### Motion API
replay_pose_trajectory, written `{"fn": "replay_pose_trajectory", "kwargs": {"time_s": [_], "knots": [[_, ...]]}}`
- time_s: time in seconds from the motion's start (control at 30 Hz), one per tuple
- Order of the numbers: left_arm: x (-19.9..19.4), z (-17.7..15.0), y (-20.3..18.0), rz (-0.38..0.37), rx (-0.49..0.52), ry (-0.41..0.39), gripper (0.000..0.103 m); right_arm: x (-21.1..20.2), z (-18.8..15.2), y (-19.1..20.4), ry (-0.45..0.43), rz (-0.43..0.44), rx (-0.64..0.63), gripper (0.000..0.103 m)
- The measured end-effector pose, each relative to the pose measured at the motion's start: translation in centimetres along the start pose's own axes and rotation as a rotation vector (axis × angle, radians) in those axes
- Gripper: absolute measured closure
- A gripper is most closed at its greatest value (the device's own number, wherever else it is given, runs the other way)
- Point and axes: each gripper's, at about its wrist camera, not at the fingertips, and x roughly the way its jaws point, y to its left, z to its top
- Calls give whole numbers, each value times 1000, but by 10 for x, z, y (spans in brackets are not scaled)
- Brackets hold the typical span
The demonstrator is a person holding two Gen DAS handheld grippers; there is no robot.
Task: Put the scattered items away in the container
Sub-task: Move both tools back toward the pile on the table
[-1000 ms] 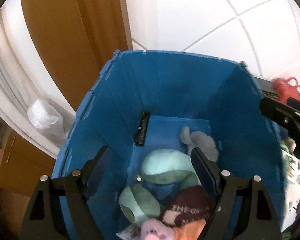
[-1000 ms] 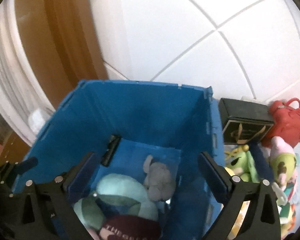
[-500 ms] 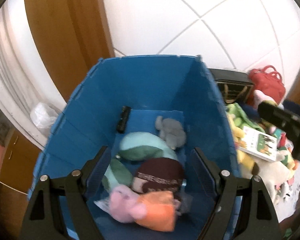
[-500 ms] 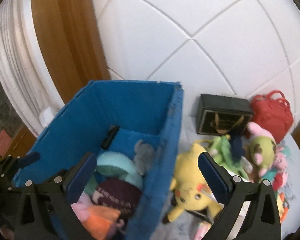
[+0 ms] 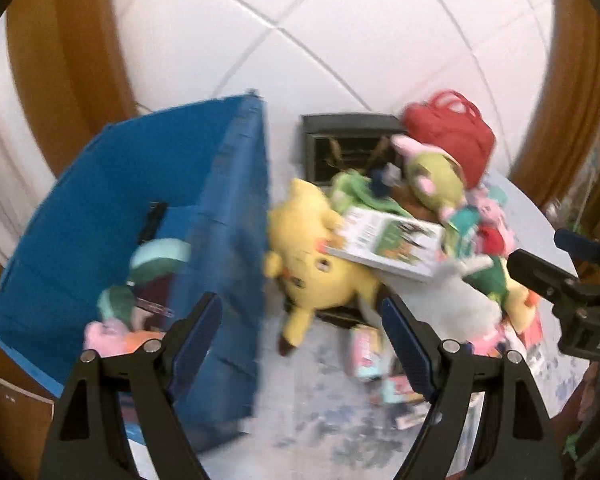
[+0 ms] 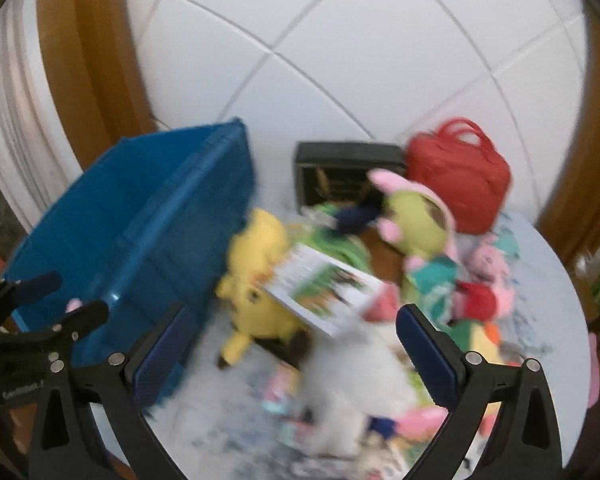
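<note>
Both grippers are hanging over the pile of toys, jaws spread wide and carrying nothing: the left gripper [image 5: 302, 332] above the yellow plush [image 5: 312, 260], the right gripper [image 6: 294, 344] over the white plush [image 6: 356, 372] nearer the front. The blue crate [image 5: 224, 216] is standing at the left, just beside the pile, already holding several soft toys. The step in hand looks like choosing the next item; the yellow plush is lying closest to the crate, so it seems the sensible pick, though the booklet [image 5: 388, 246] is resting on it and could slide off. The plush is lying with its long axis running far to near, ears far, feet toward the camera
</note>
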Motion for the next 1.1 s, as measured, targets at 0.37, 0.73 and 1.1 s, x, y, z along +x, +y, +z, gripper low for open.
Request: {"fn": "replay_pose_trajectory", "kwargs": {"time_s": [0.37,0.73,1.1], "knots": [[67,-50,-92,-51,62,109,21,8,-80,-135,79,-57,138,0],[95,-54,-130,-80,132,53,21,32,-120,-220,108,-158,268,0],[106,-81,-184,-91,98,114,21,50,-144,-269,185,-129,222,3]]}}
